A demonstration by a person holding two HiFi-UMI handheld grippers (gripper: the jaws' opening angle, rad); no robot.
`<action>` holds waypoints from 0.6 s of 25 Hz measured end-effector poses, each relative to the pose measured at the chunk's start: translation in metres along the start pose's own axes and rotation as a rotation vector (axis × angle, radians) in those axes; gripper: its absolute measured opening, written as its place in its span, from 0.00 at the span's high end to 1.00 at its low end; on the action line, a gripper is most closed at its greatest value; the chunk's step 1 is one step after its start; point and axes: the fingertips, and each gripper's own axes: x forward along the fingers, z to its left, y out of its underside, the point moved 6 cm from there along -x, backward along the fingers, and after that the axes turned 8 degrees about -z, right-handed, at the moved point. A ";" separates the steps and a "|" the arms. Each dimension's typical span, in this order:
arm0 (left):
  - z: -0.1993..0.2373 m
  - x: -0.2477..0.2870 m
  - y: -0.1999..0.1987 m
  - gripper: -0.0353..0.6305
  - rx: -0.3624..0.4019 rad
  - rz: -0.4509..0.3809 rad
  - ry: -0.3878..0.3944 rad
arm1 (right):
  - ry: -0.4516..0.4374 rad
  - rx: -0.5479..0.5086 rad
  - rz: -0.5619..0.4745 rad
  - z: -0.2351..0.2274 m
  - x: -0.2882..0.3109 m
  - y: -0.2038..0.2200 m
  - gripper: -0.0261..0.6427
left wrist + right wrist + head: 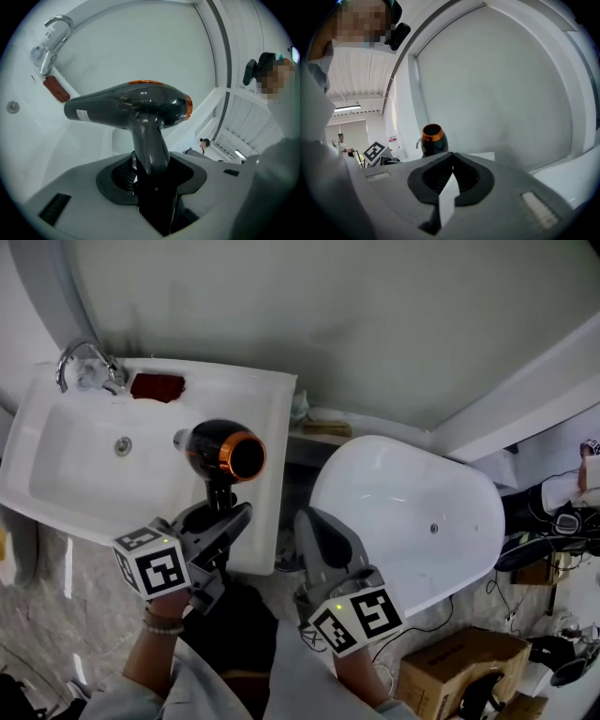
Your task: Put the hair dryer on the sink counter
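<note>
A black hair dryer point(225, 451) with an orange ring at its rear hangs over the right part of the white sink point(56, 456), nozzle pointing left toward the basin. My left gripper point(225, 514) is shut on its handle from below. In the left gripper view the hair dryer point(136, 108) stands upright from the left gripper point(152, 183), the handle clamped between the jaws. My right gripper point(314, 526) hovers to the right over the gap beside the sink, shut and empty. From the right gripper point(449, 187) the hair dryer point(432, 140) shows beyond the jaws.
A chrome faucet point(84, 367) and a red item point(157, 386) sit at the sink's back edge. A white bathtub point(412, 512) stands to the right, with a cardboard box point(459, 662) and cables on the floor. The wall rises just behind the sink.
</note>
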 end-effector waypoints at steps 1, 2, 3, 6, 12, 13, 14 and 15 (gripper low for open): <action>0.004 0.002 0.002 0.68 0.000 0.008 -0.002 | 0.005 0.000 0.003 -0.001 0.000 0.001 0.96; 0.008 0.004 0.004 0.68 0.002 0.017 -0.006 | 0.010 0.000 0.006 -0.001 0.000 0.002 0.96; 0.011 0.005 0.007 0.68 0.005 0.028 -0.015 | 0.015 0.001 0.008 -0.002 0.001 0.003 0.97; 0.019 0.008 0.013 0.68 0.013 0.061 -0.040 | 0.029 0.002 0.013 -0.003 0.001 0.005 0.97; 0.035 0.013 0.025 0.68 -0.010 0.093 -0.080 | 0.044 0.004 0.027 -0.004 0.001 0.011 0.96; 0.037 0.013 0.027 0.68 -0.015 0.096 -0.085 | 0.046 0.004 0.029 -0.004 0.001 0.011 0.97; 0.040 0.014 0.028 0.68 -0.020 0.098 -0.091 | 0.047 0.004 0.031 -0.004 0.000 0.012 0.97; 0.042 0.014 0.030 0.68 -0.024 0.102 -0.099 | 0.050 0.004 0.033 -0.004 0.000 0.012 0.96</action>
